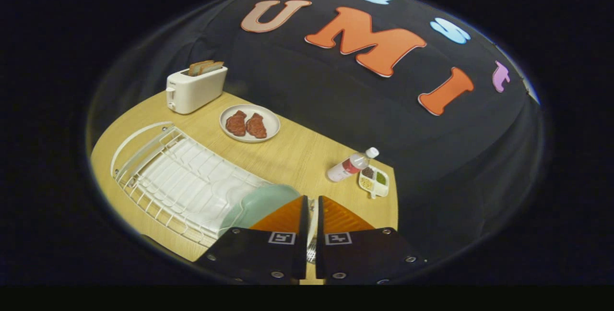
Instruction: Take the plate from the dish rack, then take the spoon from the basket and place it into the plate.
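A pale green plate (261,205) stands at the near right end of the white wire dish rack (158,167), its face showing left of my fingers. Its thin pale rim runs edge-on through the narrow gap between them. My gripper (312,200) is shut on that rim, one finger on each face of the plate. The left finger hides the plate's lower right part. A bit of metal mesh shows low in the gap between the fingers; I cannot tell what it belongs to.
On the wooden table (297,152), a white toaster (194,91) with bread slices stands beyond the rack. A white plate (271,120) holding two pieces of meat lies behind it. A small bottle (350,164) lies beside a divided seasoning dish (374,181) near the table's right edge.
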Motion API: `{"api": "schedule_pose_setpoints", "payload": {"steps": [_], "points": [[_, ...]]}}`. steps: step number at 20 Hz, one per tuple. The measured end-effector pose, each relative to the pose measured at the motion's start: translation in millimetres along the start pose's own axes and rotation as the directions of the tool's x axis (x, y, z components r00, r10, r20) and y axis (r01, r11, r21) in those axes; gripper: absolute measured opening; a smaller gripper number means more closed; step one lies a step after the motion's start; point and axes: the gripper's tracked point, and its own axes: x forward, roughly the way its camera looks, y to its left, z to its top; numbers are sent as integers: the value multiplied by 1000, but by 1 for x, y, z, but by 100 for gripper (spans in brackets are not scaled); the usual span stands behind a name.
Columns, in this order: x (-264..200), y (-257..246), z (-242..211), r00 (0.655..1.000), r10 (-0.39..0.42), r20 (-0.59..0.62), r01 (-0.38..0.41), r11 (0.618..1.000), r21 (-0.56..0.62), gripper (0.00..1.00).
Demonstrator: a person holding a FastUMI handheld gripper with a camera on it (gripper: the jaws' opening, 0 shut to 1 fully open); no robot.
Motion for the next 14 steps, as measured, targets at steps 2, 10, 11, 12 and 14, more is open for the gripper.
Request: {"api": "schedule_pose_setpoints", "payload": {"steps": [2,10,11,12,14], "points": [[4,-4,-5,1000,12,-22,-12,1000,8,17],[32,10,-47,980,80,-181,-67,995,80,37],[36,12,-55,976,77,-206,-63,995,77,39],[38,8,-61,973,53,-224,-42,998,56,38],[36,9,-53,978,36,-207,-27,999,45,36]]}}
